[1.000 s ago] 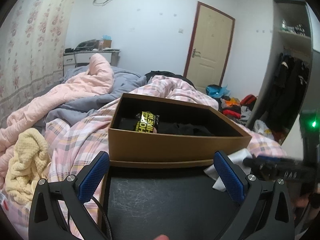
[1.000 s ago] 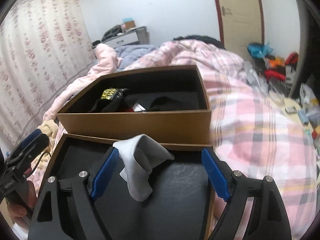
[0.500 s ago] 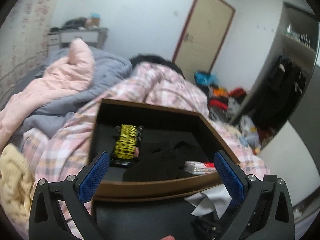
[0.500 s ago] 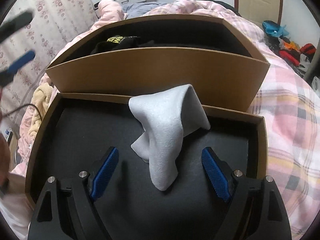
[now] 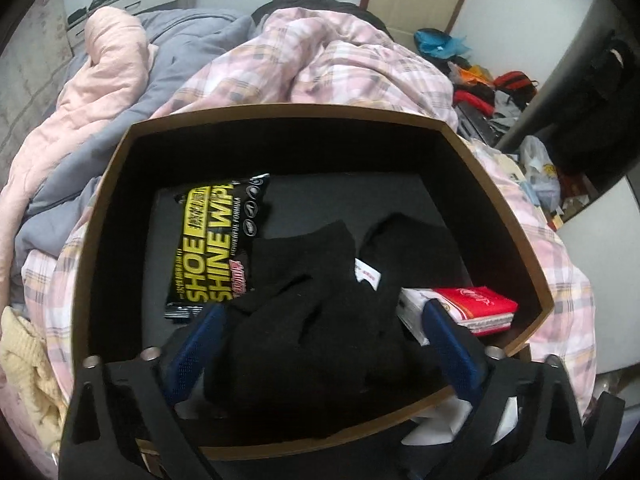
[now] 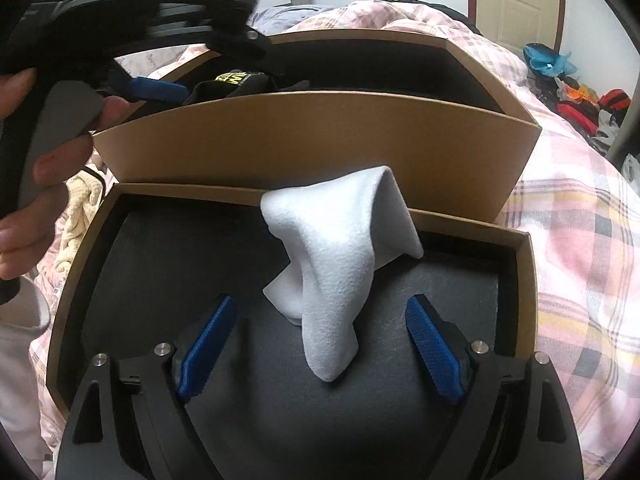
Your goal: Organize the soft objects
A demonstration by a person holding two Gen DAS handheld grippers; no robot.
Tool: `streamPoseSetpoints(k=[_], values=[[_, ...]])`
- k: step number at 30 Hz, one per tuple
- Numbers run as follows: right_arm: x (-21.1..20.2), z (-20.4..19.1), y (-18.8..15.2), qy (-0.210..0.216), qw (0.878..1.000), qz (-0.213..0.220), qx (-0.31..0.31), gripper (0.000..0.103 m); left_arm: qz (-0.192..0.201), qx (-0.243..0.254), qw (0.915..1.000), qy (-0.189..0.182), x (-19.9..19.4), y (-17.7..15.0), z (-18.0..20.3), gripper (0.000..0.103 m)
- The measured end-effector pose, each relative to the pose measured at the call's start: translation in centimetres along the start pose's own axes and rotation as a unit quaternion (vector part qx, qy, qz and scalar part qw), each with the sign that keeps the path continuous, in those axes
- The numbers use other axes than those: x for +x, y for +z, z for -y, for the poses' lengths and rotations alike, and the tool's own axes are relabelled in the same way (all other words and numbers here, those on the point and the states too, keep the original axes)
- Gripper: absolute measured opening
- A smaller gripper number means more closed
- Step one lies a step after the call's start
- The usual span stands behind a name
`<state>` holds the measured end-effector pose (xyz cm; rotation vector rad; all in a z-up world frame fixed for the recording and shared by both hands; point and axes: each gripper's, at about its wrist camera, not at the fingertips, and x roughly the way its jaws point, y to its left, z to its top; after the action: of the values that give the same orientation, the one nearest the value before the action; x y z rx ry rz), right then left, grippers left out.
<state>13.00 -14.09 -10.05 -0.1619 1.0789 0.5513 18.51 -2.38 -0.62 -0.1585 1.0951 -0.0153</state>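
Note:
A brown box (image 5: pixel 516 232) with a black inside holds a heap of black cloth (image 5: pixel 320 320), a yellow-and-black wipes pack (image 5: pixel 216 240) and a red tissue packet (image 5: pixel 476 304). My left gripper (image 5: pixel 324 344) points down into it. Its jaws are closing, with the black cloth between the blue pads and not pressed. In the right wrist view a crumpled white cloth (image 6: pixel 340 264) lies in the box's lid (image 6: pixel 516 292), leaning on the box wall (image 6: pixel 320 144). My right gripper (image 6: pixel 320 348) straddles its lower end, jaws opening, pads clear of it.
The box and lid rest on a pink plaid quilt (image 5: pixel 340 64). A yellow knit cloth (image 5: pixel 24 352) lies at the left. Clothes and bags (image 5: pixel 492 84) litter the floor at the right. A hand (image 6: pixel 24 208) holds the left gripper at the box's left end.
The left gripper has moved forward over the box and tipped down into it, jaws narrowing. The right gripper sank closer to the white cloth; the left gripper has entered its view.

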Motion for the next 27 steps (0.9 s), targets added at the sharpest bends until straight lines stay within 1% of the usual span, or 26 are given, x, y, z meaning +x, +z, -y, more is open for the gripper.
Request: streamPoseSetpoints(k=[1, 2, 3, 4, 5, 6, 7, 8, 10, 12, 13, 16, 19, 23, 24, 26, 27], values=[[0.0, 0.0, 0.0, 0.001, 1.000, 0.000, 0.000, 0.090, 0.002, 0.014, 0.9998, 0.015, 0.2, -0.2, 0.4, 0.072], [-0.1, 0.0, 0.0, 0.001, 1.000, 0.000, 0.001, 0.090, 0.000, 0.024, 0.9993, 0.028, 0.4, -0.3, 0.6, 0.063], [-0.1, 0.0, -0.1, 0.002, 1.000, 0.000, 0.001, 0.090, -0.007, 0.034, 0.9985, 0.041, 0.8, -0.5, 0.8, 0.050], [-0.1, 0.0, -0.1, 0.002, 1.000, 0.001, 0.001, 0.090, -0.012, 0.037, 0.9983, 0.043, 1.1, -0.6, 0.9, 0.043], [-0.1, 0.0, -0.1, 0.002, 1.000, 0.001, 0.002, 0.090, -0.016, 0.035, 0.9987, 0.033, 1.4, -0.7, 0.8, 0.039], [-0.1, 0.0, -0.2, 0.002, 1.000, 0.001, 0.002, 0.090, -0.020, 0.033, 0.9987, 0.033, 1.6, -0.8, 0.6, 0.028], [-0.2, 0.0, -0.2, 0.002, 1.000, 0.001, 0.002, 0.090, -0.019, 0.031, 0.9987, 0.036, 1.7, -0.9, 0.4, 0.025], [-0.2, 0.0, -0.2, 0.003, 1.000, 0.001, 0.002, 0.090, -0.016, 0.032, 0.9987, 0.036, 1.7, -0.9, 0.3, 0.024], [-0.2, 0.0, -0.2, 0.004, 1.000, 0.001, 0.003, 0.090, -0.005, 0.036, 0.9987, 0.036, 1.4, -1.0, 0.2, 0.015], [-0.2, 0.1, -0.1, 0.006, 1.000, 0.001, 0.004, 0.090, 0.008, 0.035, 0.9988, 0.032, 0.5, -1.2, 0.0, 0.014], [-0.2, 0.1, -0.1, 0.006, 1.000, 0.001, 0.004, 0.090, 0.019, 0.035, 0.9989, 0.026, -0.1, -1.2, -0.1, 0.012], [-0.2, 0.2, -0.1, 0.005, 1.000, 0.001, 0.004, 0.090, 0.050, 0.034, 0.9980, 0.017, -1.8, -1.4, -0.3, 0.010], [-0.1, 0.2, 0.0, 0.005, 1.000, 0.001, 0.004, 0.090, 0.087, 0.033, 0.9956, -0.009, -4.8, -1.6, -0.3, 0.010], [-0.2, 0.2, 0.0, 0.007, 1.000, 0.001, 0.005, 0.090, 0.140, 0.042, 0.9891, -0.021, -9.1, -2.2, 0.0, 0.009], [-0.2, 0.2, 0.0, 0.007, 1.000, 0.001, 0.005, 0.090, 0.155, 0.040, 0.9866, -0.029, -10.5, -2.7, -0.1, 0.009], [-0.2, 0.2, 0.0, 0.007, 1.000, 0.002, 0.005, 0.090, 0.180, 0.021, 0.9818, -0.056, -12.8, -3.9, -0.5, 0.009], [-0.2, 0.2, 0.0, 0.007, 1.000, 0.002, 0.005, 0.090, 0.192, 0.013, 0.9783, -0.078, -13.8, -4.7, -0.7, 0.009]])
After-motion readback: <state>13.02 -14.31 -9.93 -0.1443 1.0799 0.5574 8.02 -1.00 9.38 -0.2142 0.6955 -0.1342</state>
